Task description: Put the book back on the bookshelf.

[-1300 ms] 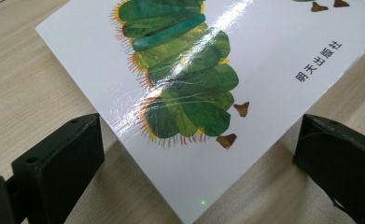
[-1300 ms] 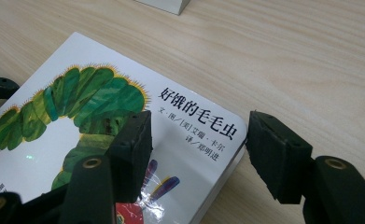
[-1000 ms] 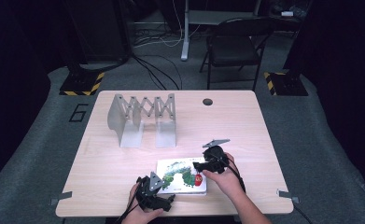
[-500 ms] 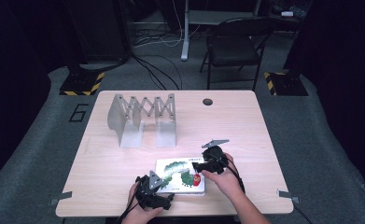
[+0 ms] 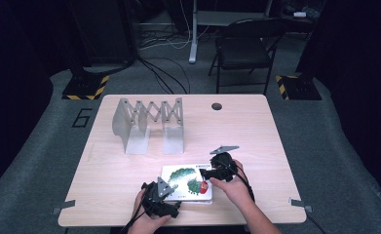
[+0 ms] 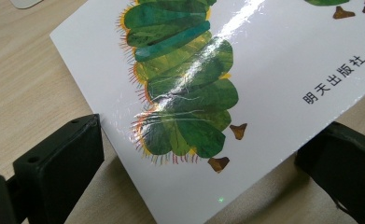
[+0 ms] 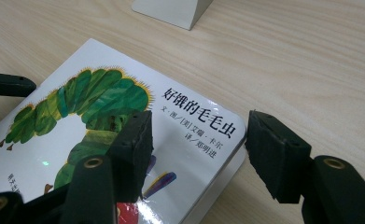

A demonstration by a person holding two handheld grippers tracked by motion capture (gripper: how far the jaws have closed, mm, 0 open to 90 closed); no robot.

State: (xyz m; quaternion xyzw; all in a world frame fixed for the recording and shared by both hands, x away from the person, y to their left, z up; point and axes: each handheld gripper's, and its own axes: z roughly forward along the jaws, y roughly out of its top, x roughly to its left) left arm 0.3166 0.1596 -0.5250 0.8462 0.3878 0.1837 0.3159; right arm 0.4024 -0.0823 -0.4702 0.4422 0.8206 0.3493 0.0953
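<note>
A white board book (image 5: 185, 183) with a green caterpillar on its cover lies near the table's front edge. My left gripper (image 5: 173, 195) is at its near left corner. In the left gripper view that corner of the book (image 6: 245, 60) reaches in between the widely spread jaws of the left gripper (image 6: 208, 158) and overlaps the right one; the pads do not press on it. My right gripper (image 5: 205, 174) is at the book's right end. In the right gripper view the right gripper (image 7: 200, 133) has one jaw over the book's (image 7: 189, 140) cover and the other just past its rounded corner, open.
A grey expandable file rack (image 5: 149, 124) stands at the table's back left, and its base (image 7: 171, 9) lies beyond the book. A round cable hole (image 5: 216, 106) sits at the back edge. A folding chair (image 5: 244, 46) stands behind the table.
</note>
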